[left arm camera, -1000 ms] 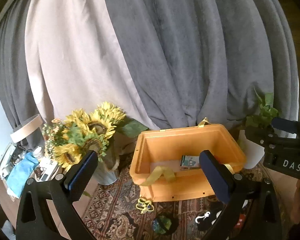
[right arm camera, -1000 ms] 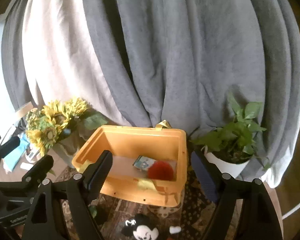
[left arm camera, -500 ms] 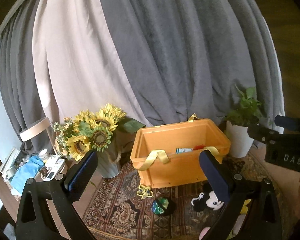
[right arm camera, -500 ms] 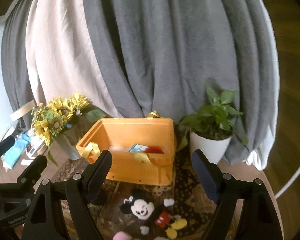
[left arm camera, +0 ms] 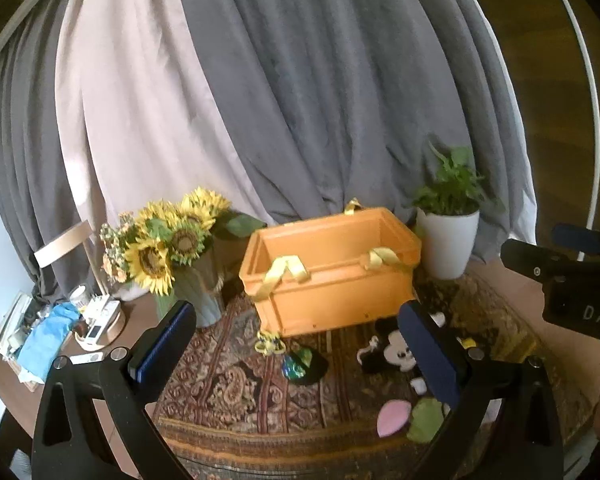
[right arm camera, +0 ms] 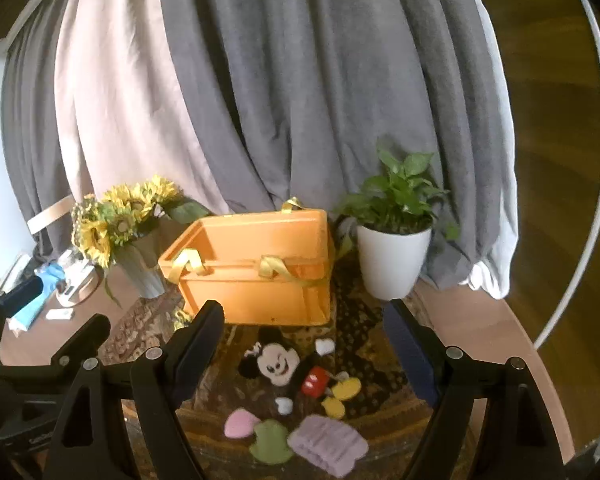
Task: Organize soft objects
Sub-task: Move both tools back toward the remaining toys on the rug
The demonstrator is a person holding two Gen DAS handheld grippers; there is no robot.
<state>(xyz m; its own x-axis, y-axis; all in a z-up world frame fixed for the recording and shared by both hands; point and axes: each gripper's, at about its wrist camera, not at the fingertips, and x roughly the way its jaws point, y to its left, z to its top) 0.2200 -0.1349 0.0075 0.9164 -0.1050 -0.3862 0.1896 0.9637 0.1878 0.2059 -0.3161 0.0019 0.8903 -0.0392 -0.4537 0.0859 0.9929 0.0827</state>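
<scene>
Left gripper, left wrist view: held level above the patterned rug, fingers spread wide, nothing between the pads, pointed toward the orange bin. Right gripper, right wrist view: likewise wide open and empty, raised over the near edge of the rug, aimed at the bin's front wall; body also visible at the right edge of the left wrist view, beside and apart from the left gripper.

Soft objects, all on the rug in front of the bin: Mickey Mouse plush lying face up just before the bin; pink felt piece, green felt piece and lavender knitted item in a row nearer the cameras; dark ball-like toy with green patches left of the plush, identity uncertain owing to blur.

Surroundings: sunflower bouquet in a ribbed vase left of the bin; potted plant in a white pot to its right; grey and beige curtains behind.
</scene>
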